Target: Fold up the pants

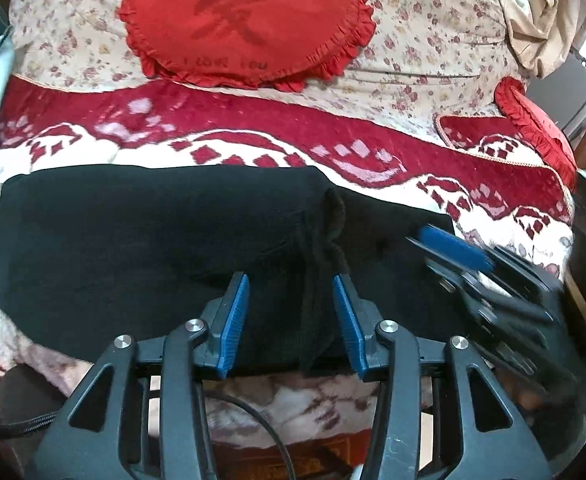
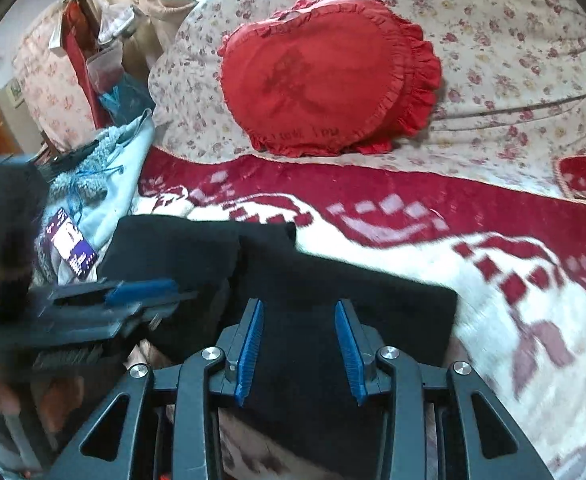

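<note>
The black pants (image 1: 153, 240) lie across the near edge of the bed, on a red-and-white blanket (image 1: 253, 152), folded into a broad flat slab. A rumpled ridge of cloth (image 1: 325, 248) runs toward the near edge.

The left gripper (image 1: 291, 312) hovers low over that ridge, jaws spread, the ridge lying between the blue pads (image 1: 235, 320) without being pinched. The right gripper (image 2: 299, 344) sits over the pants' right end, jaws likewise spread, black cloth beneath them. Each gripper shows blurred in the other's view, just beside.

Behind the pants a red heart cushion (image 1: 249, 20) rests on a floral quilt (image 1: 433, 40). A second red cushion (image 1: 533, 120) lies at the right. Left of the pants, touching their end, is a pale blue garment (image 2: 121, 184) with a purple tag (image 2: 71, 248). Beige cloth (image 1: 545, 12) hangs at the far right.
</note>
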A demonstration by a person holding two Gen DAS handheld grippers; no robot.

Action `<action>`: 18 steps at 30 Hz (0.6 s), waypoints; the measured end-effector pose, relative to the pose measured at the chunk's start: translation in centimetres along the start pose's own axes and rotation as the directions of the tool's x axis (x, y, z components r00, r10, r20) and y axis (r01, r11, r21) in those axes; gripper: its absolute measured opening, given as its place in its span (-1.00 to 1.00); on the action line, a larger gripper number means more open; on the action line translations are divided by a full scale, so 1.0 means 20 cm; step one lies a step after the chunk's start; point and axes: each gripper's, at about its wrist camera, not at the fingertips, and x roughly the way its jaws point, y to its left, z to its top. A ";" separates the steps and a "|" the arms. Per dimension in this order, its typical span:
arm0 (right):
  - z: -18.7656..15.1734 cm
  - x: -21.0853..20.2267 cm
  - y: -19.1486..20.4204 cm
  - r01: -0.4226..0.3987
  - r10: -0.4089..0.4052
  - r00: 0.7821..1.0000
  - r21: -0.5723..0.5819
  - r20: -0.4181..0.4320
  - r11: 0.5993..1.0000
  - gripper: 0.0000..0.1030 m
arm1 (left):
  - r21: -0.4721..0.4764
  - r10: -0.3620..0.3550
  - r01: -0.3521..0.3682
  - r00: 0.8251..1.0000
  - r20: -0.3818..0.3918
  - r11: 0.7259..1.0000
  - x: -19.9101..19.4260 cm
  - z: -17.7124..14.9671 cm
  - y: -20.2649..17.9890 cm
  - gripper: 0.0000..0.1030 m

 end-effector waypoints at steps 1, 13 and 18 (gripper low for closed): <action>0.02 0.05 0.01 0.000 0.000 1.000 -0.012 -0.009 1.000 -0.30 | -0.011 0.001 -0.001 1.000 0.004 1.000 -0.02 -0.01 0.02 -0.16; 0.02 0.08 0.15 0.056 -0.061 0.996 -0.083 -0.060 0.995 -0.30 | -0.101 0.062 -0.057 0.997 0.044 0.993 -0.14 -0.08 0.24 -0.16; -0.13 0.19 0.21 0.067 -0.083 0.988 -0.125 -0.133 0.990 -0.28 | -0.112 0.102 -0.093 0.992 0.078 0.989 -0.20 -0.12 0.31 -0.16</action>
